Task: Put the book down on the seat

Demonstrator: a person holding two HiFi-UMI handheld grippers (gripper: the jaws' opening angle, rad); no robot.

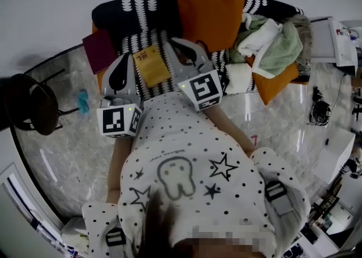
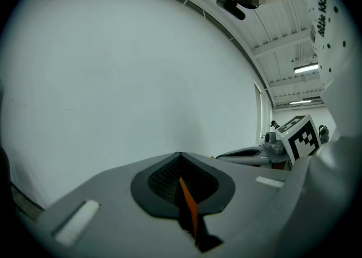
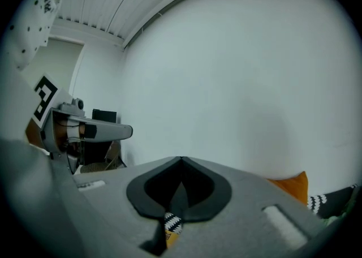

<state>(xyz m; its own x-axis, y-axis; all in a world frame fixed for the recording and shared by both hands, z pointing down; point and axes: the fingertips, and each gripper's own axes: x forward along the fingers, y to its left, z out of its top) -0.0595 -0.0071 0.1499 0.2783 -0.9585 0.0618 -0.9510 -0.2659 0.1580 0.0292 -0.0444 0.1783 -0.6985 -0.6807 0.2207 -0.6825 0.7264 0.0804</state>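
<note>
Book (image 1: 151,64), yellow, lies flat on the sofa seat (image 1: 131,42) between the two grippers, apparently touching neither. Left gripper (image 1: 126,55) has its fingers (image 2: 102,200) pressed together with nothing pinched. Right gripper (image 1: 173,41) fingers (image 3: 254,194) are also pressed together and empty. A maroon book (image 1: 99,50) sits at the seat's left edge. The put-down looks done. Next move likely calls for drawing both grippers toward the near side without nudging the book.

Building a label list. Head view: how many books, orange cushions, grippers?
Books: 2, maroon book, yellow book
Orange cushions: 2, back cushion, right-end cushion
Grippers: 2, left gripper, right gripper
Total: 6
</note>
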